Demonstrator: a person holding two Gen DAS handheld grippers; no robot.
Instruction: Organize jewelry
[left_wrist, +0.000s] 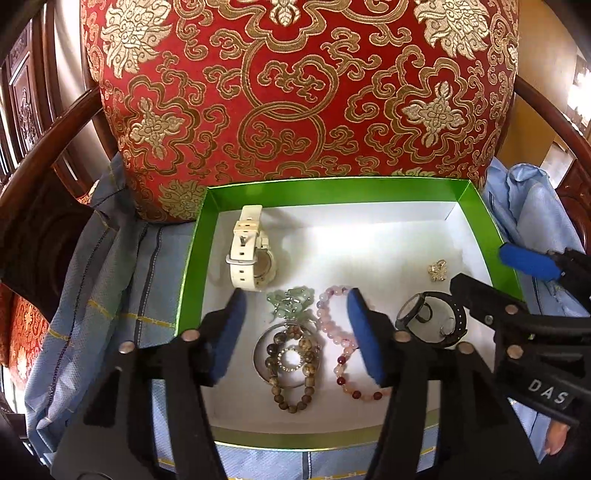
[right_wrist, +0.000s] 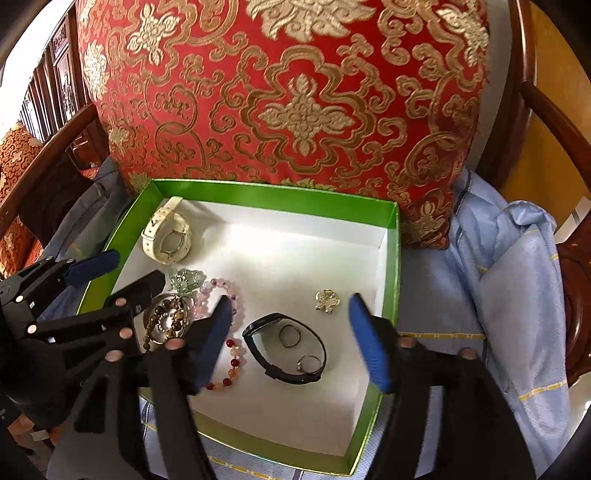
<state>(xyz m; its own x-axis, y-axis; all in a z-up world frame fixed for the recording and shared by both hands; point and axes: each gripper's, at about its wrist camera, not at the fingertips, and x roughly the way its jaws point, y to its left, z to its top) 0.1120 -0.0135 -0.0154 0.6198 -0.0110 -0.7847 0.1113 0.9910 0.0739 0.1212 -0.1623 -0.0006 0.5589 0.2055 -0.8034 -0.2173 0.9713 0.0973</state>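
Green-walled box (left_wrist: 199, 236) already holds our jewelry: white watch (left_wrist: 245, 251), bead bracelets (left_wrist: 343, 343), black band (right_wrist: 284, 350), brooch (right_wrist: 325, 301). Our left tool (left_wrist: 295, 332) and right tool (right_wrist: 288, 336) both gape empty over it; little seems left to do.

Both grippers same build: matte black plastic scissor-style arms, bright blue foam-like pads lining the inner faces of the fingers (left_wrist: 232, 332). Round silver rivets at the pivot joints, several per arm. Right gripper (left_wrist: 495, 269) carries white stencilled letters "DAS" on its black body; left gripper (right_wrist: 122, 273) shows the same rivets and blue pads
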